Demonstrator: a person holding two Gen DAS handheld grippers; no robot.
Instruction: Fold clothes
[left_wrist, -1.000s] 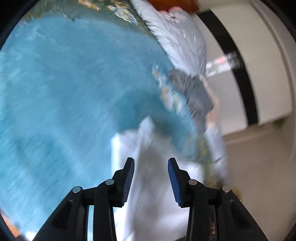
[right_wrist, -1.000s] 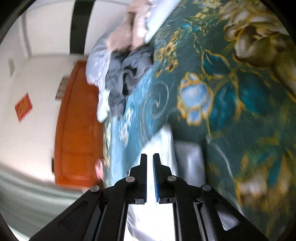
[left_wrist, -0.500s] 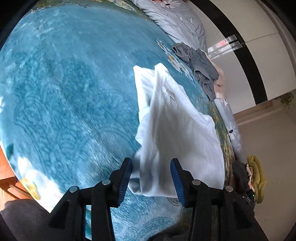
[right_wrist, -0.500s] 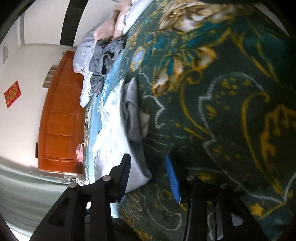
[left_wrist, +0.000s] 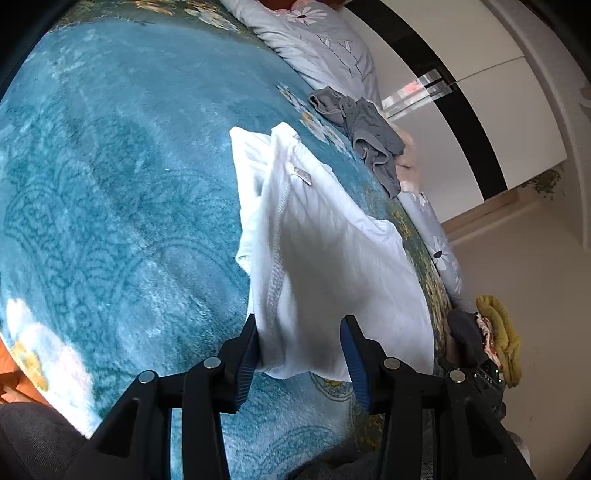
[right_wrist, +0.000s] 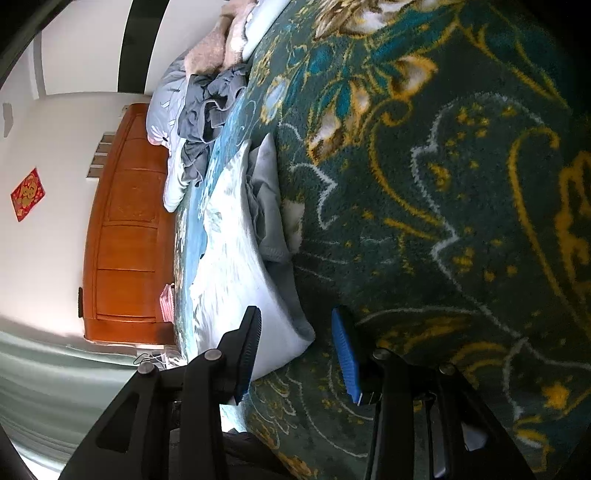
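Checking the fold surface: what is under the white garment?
The white garment lies on the patterned teal blanket, which shows all around it. Its own lower layers and the blanket directly beneath are covered, so anything trapped there cannot be seen.

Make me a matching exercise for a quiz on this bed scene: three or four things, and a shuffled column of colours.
Things:
1. folded garment
2. crumpled clothes
3. headboard
4. blanket

Colours:
A. grey
B. teal blue
C. white
D. orange-brown wood

Pairs: 1-C, 2-A, 3-D, 4-B
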